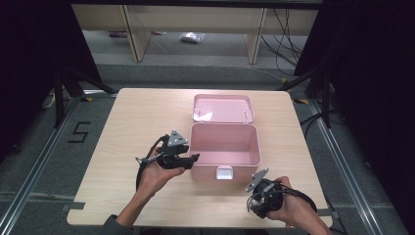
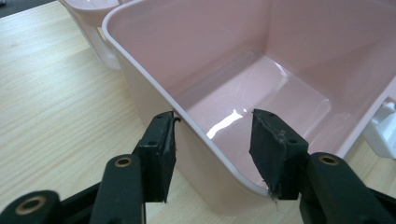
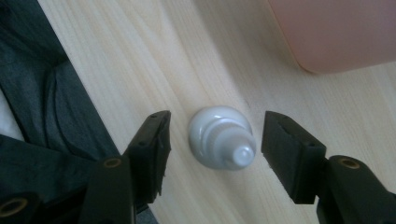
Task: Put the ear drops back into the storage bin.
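**Claws Close In on Small Bottle Beside Open Pink Box**

An open, rectangular pink plastic box (image 1: 224, 149) sits near the middle of a pale wood-grain desk (image 1: 127, 122), its matching pink lid (image 1: 222, 108) lying face up just behind it. The person's left claw (image 1: 192, 159) straddles the box's left wall at the front corner, one pad outside (image 2: 159, 156) and one over the glossy, bare interior; the pads stand apart and do not appear to press the rim, a position that looks meant to steady the box while something is brought to it. In front of the box and toward its right corner, close to the desk's near edge, the right claw (image 3: 215, 140) points down over a small white plastic bottle with a ribbed neck and rounded nozzle tip (image 3: 223, 137). The bottle stands upright on the desk between the two black pads, which remain clear of it on both sides, so it is framed but not yet gripped. The likely reason for the approach from above is to pinch the narrow bottle across its body for a lift into the box. The white latch (image 1: 224, 172) on the box's front wall faces the person.
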`<state>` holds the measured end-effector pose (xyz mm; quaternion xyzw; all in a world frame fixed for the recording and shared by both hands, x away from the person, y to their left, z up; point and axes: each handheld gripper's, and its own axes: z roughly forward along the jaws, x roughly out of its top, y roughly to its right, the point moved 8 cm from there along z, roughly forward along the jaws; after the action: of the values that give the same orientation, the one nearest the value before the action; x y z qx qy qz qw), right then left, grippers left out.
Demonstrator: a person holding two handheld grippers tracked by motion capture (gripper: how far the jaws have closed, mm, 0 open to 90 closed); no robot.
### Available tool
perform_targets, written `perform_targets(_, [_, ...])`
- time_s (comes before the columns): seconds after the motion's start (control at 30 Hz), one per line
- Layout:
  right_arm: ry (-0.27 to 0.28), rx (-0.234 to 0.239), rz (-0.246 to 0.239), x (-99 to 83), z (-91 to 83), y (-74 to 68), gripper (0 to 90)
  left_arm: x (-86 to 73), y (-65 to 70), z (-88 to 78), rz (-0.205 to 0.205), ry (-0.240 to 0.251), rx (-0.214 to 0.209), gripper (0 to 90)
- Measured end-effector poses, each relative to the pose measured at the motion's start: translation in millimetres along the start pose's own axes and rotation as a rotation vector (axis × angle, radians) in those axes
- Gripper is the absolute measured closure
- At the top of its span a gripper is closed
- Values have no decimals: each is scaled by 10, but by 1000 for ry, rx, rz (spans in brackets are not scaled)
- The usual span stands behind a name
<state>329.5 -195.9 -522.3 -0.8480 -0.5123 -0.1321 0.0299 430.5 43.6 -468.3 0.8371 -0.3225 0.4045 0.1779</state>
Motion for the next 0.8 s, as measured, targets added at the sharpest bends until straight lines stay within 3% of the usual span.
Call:
perform_targets(0.03, [-12, -5, 17, 0, 1, -6, 446, 0, 0, 0, 0, 0, 0, 500])
perform_targets(0.27, [-56, 22, -27, 13, 36, -1, 516, 0, 1, 0, 0, 0, 1, 500])
perform_targets(0.33, [-79, 25, -15, 2, 39, -15, 532, 0, 0, 0, 0, -1, 0, 500])
perform_targets(0.4, [-82, 31, -40, 8, 59, -2, 558, 0, 1, 0, 0, 0, 1, 500])
perform_targets(0.53, [-82, 15, -34, 5, 71, 3, 595, 0, 0, 0, 0, 0, 2, 500])
perform_targets(0.6, [-94, 38, -52, 6, 66, 3, 601, 0, 1, 0, 0, 0, 2, 500])
perform_targets(0.8, [-81, 47, -48, 40, 11, -6, 602, 0, 1, 1, -1, 0, 1, 500])
